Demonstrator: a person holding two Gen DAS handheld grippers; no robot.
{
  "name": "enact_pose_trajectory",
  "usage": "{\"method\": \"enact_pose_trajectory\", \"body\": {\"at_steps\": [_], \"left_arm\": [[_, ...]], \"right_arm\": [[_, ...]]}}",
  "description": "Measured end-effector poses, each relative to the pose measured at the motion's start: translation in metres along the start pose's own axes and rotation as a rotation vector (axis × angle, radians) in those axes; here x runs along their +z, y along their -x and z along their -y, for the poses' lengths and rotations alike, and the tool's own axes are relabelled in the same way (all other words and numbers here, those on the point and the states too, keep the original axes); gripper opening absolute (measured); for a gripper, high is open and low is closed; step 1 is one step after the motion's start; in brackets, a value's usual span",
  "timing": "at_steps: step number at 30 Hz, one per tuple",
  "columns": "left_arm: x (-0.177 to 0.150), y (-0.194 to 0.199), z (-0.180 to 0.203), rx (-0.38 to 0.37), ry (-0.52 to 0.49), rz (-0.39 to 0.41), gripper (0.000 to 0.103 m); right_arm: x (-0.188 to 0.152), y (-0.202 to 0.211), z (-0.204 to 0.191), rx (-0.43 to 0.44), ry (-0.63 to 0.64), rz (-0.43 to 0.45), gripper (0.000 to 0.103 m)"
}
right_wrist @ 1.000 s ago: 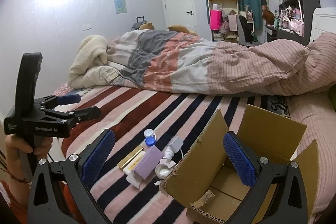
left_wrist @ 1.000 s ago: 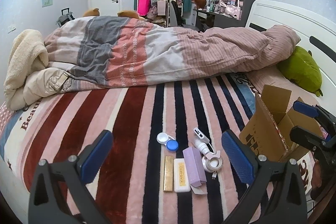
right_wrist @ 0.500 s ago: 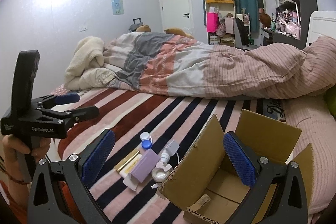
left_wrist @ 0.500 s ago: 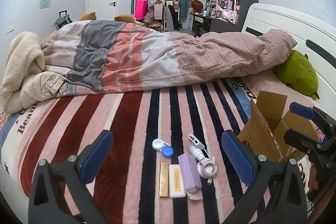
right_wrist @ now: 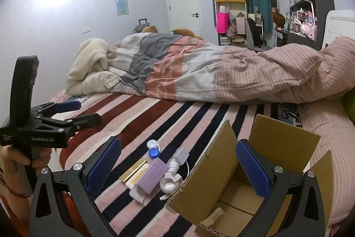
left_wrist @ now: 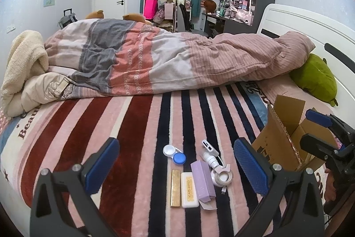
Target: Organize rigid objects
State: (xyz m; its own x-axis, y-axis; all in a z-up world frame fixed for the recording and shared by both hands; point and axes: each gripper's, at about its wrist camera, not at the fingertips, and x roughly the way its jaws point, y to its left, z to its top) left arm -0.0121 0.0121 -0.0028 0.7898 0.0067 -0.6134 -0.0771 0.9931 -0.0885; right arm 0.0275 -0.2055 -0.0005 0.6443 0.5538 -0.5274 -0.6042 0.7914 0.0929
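The left gripper (left_wrist: pixel 177 166) was held above the striped blanket (left_wrist: pixel 124 126) with its two blue-padded fingers wide apart and nothing between them. Just ahead of it, between the fingers in its own view, lay the small objects in a tight group: a contact lens case (left_wrist: pixel 174 153) with one white and one blue cap at the far side, then a gold bar (left_wrist: pixel 175 188), a white eraser (left_wrist: pixel 189 189) and a purple box (left_wrist: pixel 202 180) side by side, touching or almost touching. To the right of these were a white charger (left_wrist: pixel 208 149) with a cable and a roll of tape (left_wrist: pixel 222 177); how the cable ran under the tape was hard to make out. The right gripper (right_wrist: pixel 177 168) also stood open and empty, its right finger over the open cardboard box (right_wrist: pixel 284 137), whose near corner was cut off by the gripper frame (only a scrap of cardboard was visible on the bottom). The box sat just to the right of the objects, its left flap close to the tape. In the right view a hand (right_wrist: pixel 13 159) held the handle of the left gripper, partly hidden by it; in the left view the right gripper appeared only at the right edge, and the hand behind it was too dark to see well. A rumpled duvet (left_wrist: pixel 177 59) lay well beyond both grippers.
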Motion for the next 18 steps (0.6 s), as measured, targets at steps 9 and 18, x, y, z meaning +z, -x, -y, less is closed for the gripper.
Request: {"method": "enact_pose_trajectory", "body": {"at_steps": [9, 18], "left_arm": [[-0.001, 0.0, -0.001, 0.011, -0.002, 0.002, 0.102], [-0.003, 0.003, -0.003, -0.006, -0.005, 0.016, 0.103]], "right_arm": [[-0.001, -0.004, -0.01, 0.001, 0.035, 0.003, 0.103], [0.0, 0.003, -0.024, -0.013, 0.085, 0.034, 0.103]]}}
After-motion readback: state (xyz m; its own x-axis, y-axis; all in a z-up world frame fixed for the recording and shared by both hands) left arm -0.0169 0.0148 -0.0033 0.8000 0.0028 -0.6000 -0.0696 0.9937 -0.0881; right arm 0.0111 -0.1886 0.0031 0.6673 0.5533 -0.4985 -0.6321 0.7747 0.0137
